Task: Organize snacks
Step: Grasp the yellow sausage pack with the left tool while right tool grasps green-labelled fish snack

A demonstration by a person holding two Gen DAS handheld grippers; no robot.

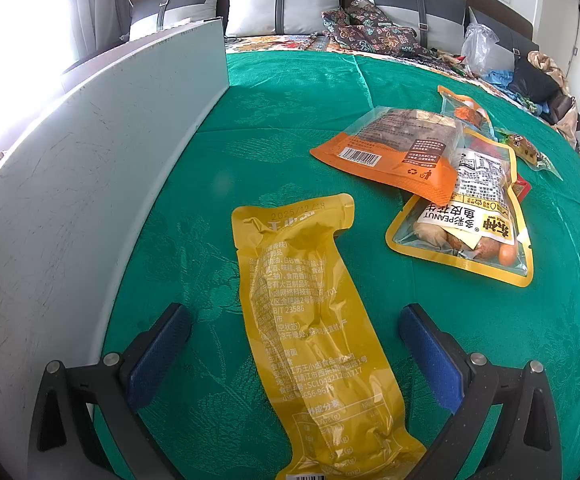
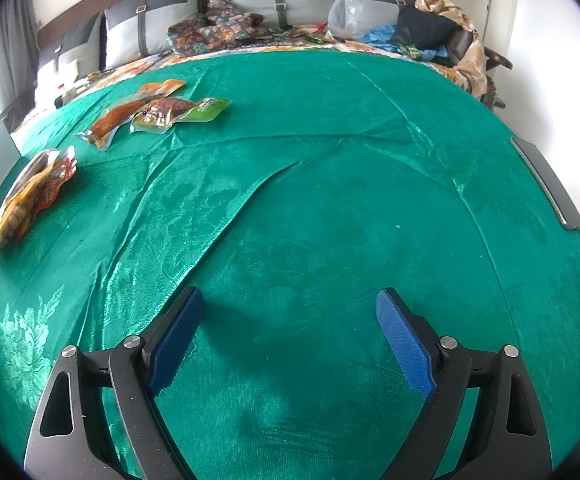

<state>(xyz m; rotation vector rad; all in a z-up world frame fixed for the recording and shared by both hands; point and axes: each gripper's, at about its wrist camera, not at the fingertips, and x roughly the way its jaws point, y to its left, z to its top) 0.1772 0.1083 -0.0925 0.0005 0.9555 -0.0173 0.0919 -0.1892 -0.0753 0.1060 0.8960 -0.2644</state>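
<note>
Left wrist: "PEANUT" pouch (image 1: 470, 224), yellow packet (image 1: 314, 320) dated 2025, both hand-held grippers (image 1: 294, 356) (image 2: 290, 340) wide.

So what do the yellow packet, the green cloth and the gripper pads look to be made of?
Yellow packet: glossy plastic film, judging by its crinkles and glare. Green cloth: shiny woven fabric, satin-like, with a floral pattern and creases. Gripper pads: blue, matte, finely textured, probably rubber or foam.

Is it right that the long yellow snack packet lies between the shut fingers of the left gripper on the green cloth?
Not quite: the left gripper is open, fingers wide apart. The left wrist view shows the yellow packet lying between them on the green cloth.
</note>
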